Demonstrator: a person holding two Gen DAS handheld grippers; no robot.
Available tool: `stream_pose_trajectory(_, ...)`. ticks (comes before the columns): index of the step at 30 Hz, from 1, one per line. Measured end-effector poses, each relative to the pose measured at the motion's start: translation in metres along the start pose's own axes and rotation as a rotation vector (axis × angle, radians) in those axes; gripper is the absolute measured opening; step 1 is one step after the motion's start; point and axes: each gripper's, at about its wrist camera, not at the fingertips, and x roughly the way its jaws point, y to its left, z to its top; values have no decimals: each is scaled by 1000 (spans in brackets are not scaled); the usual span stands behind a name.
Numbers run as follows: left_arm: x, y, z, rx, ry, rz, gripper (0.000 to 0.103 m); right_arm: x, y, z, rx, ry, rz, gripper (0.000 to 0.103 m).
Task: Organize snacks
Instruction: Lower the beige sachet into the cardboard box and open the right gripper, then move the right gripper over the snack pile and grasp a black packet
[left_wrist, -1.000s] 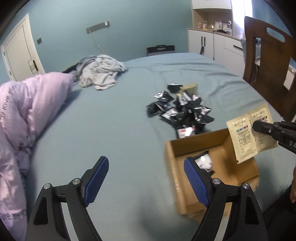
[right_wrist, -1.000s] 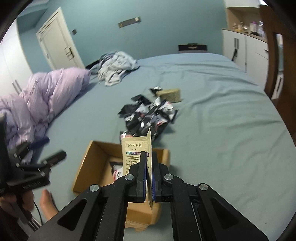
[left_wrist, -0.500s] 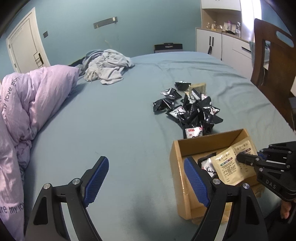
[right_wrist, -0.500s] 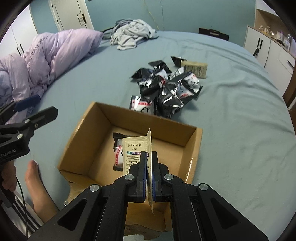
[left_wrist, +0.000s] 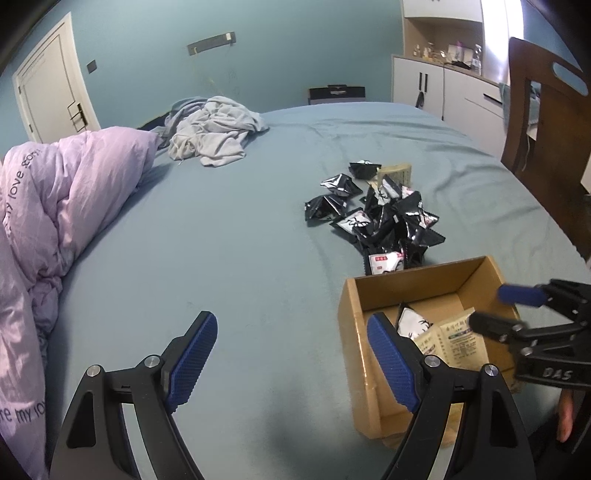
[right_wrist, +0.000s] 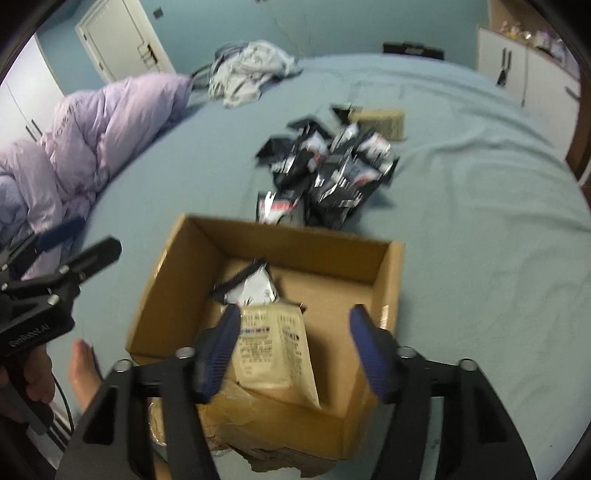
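Right gripper (right_wrist: 295, 343): jaws opening over the box, pads off the packet
Cream packet (right_wrist: 273, 347): lying inside cardboard box (right_wrist: 388, 273), against a black-and-white sachet (right_wrist: 255, 286)

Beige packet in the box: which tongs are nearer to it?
Right. The right tongs hang over the beige packet, jaws opening, packet released in the cardboard box. The left tongs hover beside the box.

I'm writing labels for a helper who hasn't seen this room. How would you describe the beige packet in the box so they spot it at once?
On the blue bed stands an open cardboard box, just in front of a pile of black packets. The beige packet lies inside it at the near wall, under the opening right tongs. It is flat, pale, covered in print; its only neighbour in the box is a black-and-white packet.
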Motion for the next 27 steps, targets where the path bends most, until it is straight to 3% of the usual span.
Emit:
stream_pose_trajectory(2,-2,2,0,-6,-5,1,84,-13,-1,-1,8,-52,-8,72)
stream_pose_trajectory(8,-4,0,0,-5,-6,-7,84,-45,-8,-8,44,-126,-70,72)
stream_pose_trajectory(12,-5,-3,1,-2,-10,-18,84,-72,-14,-13,73,-188,-225,72)
stream_pose_trajectory(13,-5,-3,2,-3,-12,-22,84,-80,-20,-15,101,-205,-291,73)
stream_pose_trajectory(15,-6,-4,3,-6,-17,-27,84,-89,-30,-18,167,-218,-344,73)
stream_pose_trajectory(19,-6,-8,5,-1,-23,-16,84,-95,-50,-27,271,-199,-251,73)
stream_pose_trajectory(25,-6,-13,10,-11,-31,-29,85,-82,-43,-15,225,-211,-284,73)
stream_pose_trajectory(27,-4,-15,12,-10,-30,-32,85,-74,-45,-9,206,-224,-340,73)
